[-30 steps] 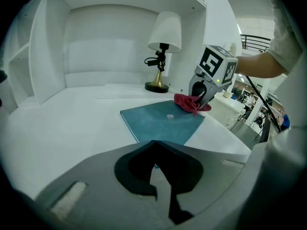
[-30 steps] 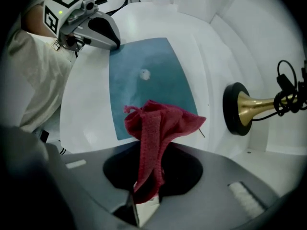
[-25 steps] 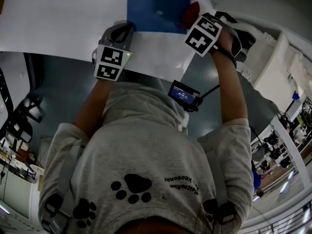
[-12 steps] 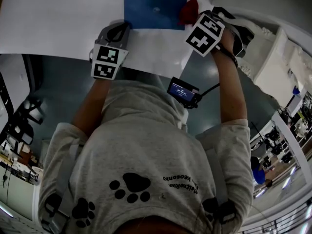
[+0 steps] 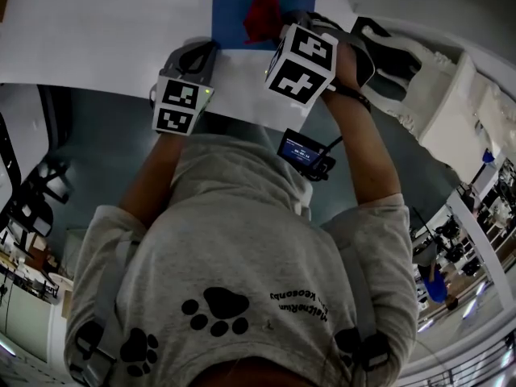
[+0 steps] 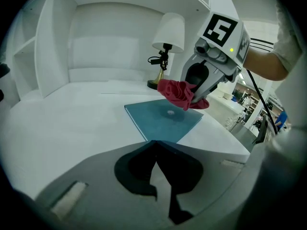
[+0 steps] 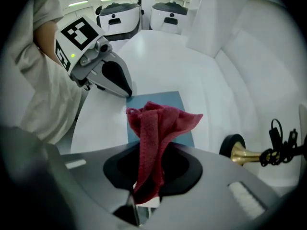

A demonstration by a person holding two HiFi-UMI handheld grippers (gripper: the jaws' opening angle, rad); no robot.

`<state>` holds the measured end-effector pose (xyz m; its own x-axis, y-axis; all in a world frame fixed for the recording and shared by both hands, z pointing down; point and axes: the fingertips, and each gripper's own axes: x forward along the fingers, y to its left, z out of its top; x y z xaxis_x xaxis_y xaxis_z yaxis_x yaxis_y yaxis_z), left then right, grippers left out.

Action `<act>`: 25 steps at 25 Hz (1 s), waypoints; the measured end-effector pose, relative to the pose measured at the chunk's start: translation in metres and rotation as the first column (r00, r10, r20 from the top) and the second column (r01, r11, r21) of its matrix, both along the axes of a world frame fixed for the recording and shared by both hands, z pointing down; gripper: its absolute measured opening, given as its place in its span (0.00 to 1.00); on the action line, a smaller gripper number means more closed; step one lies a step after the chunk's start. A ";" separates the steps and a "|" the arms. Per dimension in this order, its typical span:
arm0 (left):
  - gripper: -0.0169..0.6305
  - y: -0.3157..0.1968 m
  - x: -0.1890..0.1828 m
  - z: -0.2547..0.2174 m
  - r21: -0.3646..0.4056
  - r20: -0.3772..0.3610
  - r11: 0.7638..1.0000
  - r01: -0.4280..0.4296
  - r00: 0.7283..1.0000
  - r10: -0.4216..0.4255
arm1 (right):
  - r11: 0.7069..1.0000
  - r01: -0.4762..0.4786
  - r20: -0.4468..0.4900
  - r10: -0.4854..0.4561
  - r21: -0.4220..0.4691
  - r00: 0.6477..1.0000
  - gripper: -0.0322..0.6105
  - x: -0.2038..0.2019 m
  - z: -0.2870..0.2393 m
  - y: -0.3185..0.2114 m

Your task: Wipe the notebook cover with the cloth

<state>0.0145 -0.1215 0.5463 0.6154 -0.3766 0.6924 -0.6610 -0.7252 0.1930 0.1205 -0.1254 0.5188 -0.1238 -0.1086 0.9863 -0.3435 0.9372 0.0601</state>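
On desk (image 6: 72, 114), mid-right: notebook (image 6: 163, 121) lies flat, blue cover up; lamp (image 6: 165, 47) behind it, apart.
cloth (image 7: 158, 123): red, bunched, sticks out fwd of R gripper. Over notebook's middle in head view. L gripper view suggests just clear of cover or barely brushing; contact can't tell.
R gripper (image 7: 144, 200): fingers (image 6: 194, 78) pinched tight on cloth's tail end.
L gripper (image 6: 153, 145): fingers together, nothing between. Tip planted on notebook's near corner, looks like it's pinning the book.
step: wiping stage, prob. cloth being placed for a stroke over the cover. Pale spot (image 6: 170, 113) on cover is exposed, cloth not on it.
next move: lower cloth flat onto cover, drag across w/ light even pressure, incl. the spot. L tip has to hold that corner or book slides. Only cloth should touch, not R finger tips.
R forearm (image 5: 363, 160): stretched fwd, long reach, gripper pitched down over book, marker cube (image 5: 302, 63) facing up toward head cam.
L forearm (image 5: 153, 176): fwd, shorter reach, gripper angled down at book's near edge.
progress: guess mid-task. No streaks or wet marks visible, so can't judge how much of the cover is done.
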 end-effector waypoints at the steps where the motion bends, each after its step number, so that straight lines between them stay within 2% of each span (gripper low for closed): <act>1: 0.03 0.001 -0.003 0.000 -0.002 0.006 1.000 0.001 1.000 -0.001 | 1.000 0.020 0.011 -0.020 0.000 1.000 0.17 -0.013 0.002 0.000; 6: 0.03 0.000 -0.017 0.001 -0.001 0.040 1.000 0.005 0.999 -0.005 | 0.991 0.133 0.051 -0.133 0.004 0.990 0.17 -0.071 0.009 0.000; 11: 0.03 0.001 -0.021 -0.002 -0.006 0.042 1.000 0.010 0.999 -0.010 | 0.975 0.220 0.056 -0.219 -0.009 0.974 0.17 -0.103 0.017 0.006; 19: 0.03 0.002 -0.020 0.000 -0.001 0.064 1.000 0.006 0.998 -0.006 | 0.966 0.252 0.038 -0.251 -0.051 0.967 0.17 -0.111 0.029 0.012; 25: 0.03 0.002 -0.022 0.001 0.002 0.073 1.000 0.003 0.997 -0.003 | 0.963 0.265 0.006 -0.265 -0.055 0.964 0.17 -0.101 0.030 0.015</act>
<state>-0.0076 -0.1200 0.5475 0.5620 -0.3803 0.7345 -0.6756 -0.7233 0.1425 0.0191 -0.1107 0.5493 -0.1396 -0.0177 0.9900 -0.0822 0.9966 0.0063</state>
